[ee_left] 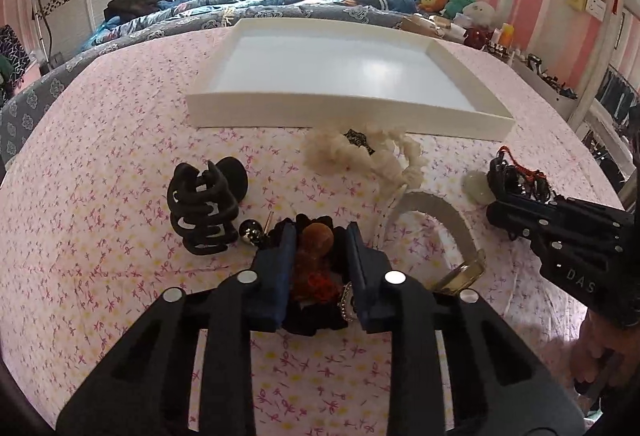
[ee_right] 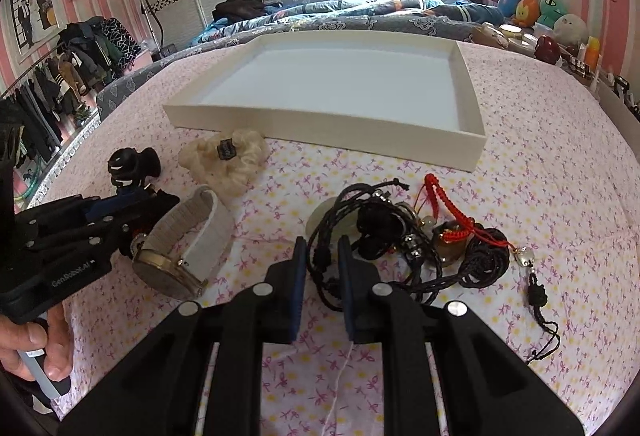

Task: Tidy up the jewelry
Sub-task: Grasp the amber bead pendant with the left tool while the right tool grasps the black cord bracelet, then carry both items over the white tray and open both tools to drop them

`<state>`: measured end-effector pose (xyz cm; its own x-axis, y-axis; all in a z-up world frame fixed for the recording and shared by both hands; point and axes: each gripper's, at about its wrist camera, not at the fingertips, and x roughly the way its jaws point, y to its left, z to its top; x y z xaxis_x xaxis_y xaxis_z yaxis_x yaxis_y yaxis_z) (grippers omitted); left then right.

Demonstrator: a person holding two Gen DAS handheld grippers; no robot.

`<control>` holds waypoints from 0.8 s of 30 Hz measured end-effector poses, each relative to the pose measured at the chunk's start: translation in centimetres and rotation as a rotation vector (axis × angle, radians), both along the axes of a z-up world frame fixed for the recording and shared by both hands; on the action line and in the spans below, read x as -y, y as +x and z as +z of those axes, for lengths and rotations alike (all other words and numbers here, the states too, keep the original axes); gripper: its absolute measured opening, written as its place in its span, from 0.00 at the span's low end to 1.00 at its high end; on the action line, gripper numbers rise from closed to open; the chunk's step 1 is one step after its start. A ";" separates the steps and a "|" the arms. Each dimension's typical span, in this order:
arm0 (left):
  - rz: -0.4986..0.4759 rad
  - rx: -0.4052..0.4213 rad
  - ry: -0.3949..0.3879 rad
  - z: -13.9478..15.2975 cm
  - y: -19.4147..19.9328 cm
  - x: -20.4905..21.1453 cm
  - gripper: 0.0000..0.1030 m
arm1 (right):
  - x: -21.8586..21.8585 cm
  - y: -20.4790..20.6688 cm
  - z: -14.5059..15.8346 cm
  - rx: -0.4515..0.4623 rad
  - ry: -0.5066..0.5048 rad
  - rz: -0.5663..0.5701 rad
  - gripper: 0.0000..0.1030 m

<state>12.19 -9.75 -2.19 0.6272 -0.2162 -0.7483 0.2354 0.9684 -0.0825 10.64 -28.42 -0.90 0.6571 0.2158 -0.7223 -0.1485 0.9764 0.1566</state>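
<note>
Both tongs straddle loosely: left gripper (ee_left: pixel 321 236) around the brown-bobbled black scrunchie (ee_left: pixel 316 256), right gripper (ee_right: pixel 322 256) around black cords (ee_right: pixel 320 260); next, probably, pinching and lifting into the empty white tray (ee_right: pixel 466 123)

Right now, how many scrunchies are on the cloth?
2. The cream scrunchie lies just in front of the white tray; the black scrunchie sits between the left gripper jaws. Others may be hidden.

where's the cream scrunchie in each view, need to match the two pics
Left wrist view: the cream scrunchie lies above centre, just in front of the near wall of the white tray, beyond the left gripper.
Right wrist view: the cream scrunchie lies left of centre, below the tray's near left corner, above the watch.
Shared landmark: the white tray, with the scrunchie against its near wall in both views.
</note>
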 end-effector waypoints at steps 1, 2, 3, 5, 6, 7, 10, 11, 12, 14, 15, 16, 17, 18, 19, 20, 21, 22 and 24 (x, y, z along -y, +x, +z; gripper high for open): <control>0.001 -0.001 0.000 -0.1 0.1 0.0 0.27 | 0.0 0.1 -0.1 -0.005 -0.001 0.000 0.15; 0.001 -0.002 -0.002 0.0 0.0 -0.1 0.27 | 0.1 0.2 -0.2 -0.013 0.002 -0.001 0.15; 0.001 -0.004 -0.005 0.0 0.0 -0.1 0.27 | 0.2 0.2 -0.2 -0.016 0.006 -0.001 0.15; 0.001 -0.005 -0.024 0.0 0.1 -0.4 0.20 | 0.2 0.3 -0.3 -0.021 0.011 0.000 0.11; 0.000 -0.006 -0.034 0.0 0.1 -0.5 0.17 | 0.2 0.2 -0.3 -0.017 0.012 0.001 0.09; 0.001 -0.007 -0.044 0.0 0.1 -0.7 0.16 | 0.1 0.0 -0.1 -0.003 0.008 0.002 0.09; 0.004 -0.003 -0.066 0.3 -0.2 -0.9 0.15 | 0.0 -0.5 0.3 0.025 -0.001 0.003 0.09; 0.002 0.005 -0.068 0.5 -0.5 -1.0 0.15 | 0.0 -0.7 0.4 0.029 0.000 0.006 0.09; 0.002 0.014 -0.068 0.8 -0.8 -1.0 0.15 | 0.0 -0.9 0.5 0.032 0.004 0.004 0.09; 0.000 0.032 -0.074 1.4 -1.2 -1.1 0.15 | 0.1 -1.4 0.8 0.046 0.012 0.004 0.09; 0.000 0.043 -0.073 1.8 -1.4 -1.2 0.15 | 0.2 -1.6 1.0 0.053 0.016 0.005 0.09; 0.000 0.051 -0.073 2.1 -1.6 -1.2 0.15 | 0.3 -1.8 1.2 0.063 0.021 0.005 0.09; -0.001 0.060 -0.077 2.5 -1.9 -1.2 0.15 | 0.4 -2.1 1.6 0.075 0.030 0.009 0.09; -0.002 0.071 -0.079 3.1 -2.3 -1.3 0.15 | 0.4 -2.2 1.8 0.084 0.033 0.009 0.09; -0.003 0.078 -0.079 3.4 -2.5 -1.3 0.15 | 0.6 -2.5 2.3 0.098 0.033 0.002 0.09; -0.005 0.093 -0.077 3.9 -2.9 -1.3 0.15 | 0.7 -2.7 2.5 0.107 0.036 0.001 0.08; -0.007 0.102 -0.076 4.2 -3.2 -1.3 0.15 | 0.8 -2.9 2.9 0.120 0.037 -0.001 0.08; -0.008 0.113 -0.078 4.7 -3.5 -1.4 0.15 | 0.9 -3.1 3.2 0.131 0.037 -0.004 0.08; -0.009 0.131 -0.086 5.6 -3.9 -1.7 0.15 | 1.2 -3.7 4.2 0.161 0.044 -0.006 0.08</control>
<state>8.25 -8.06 3.46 0.7157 -0.2821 -0.6389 0.2584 0.9568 -0.1330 6.98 -29.64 3.33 0.7650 0.2410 -0.5972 -0.1699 0.9700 0.1738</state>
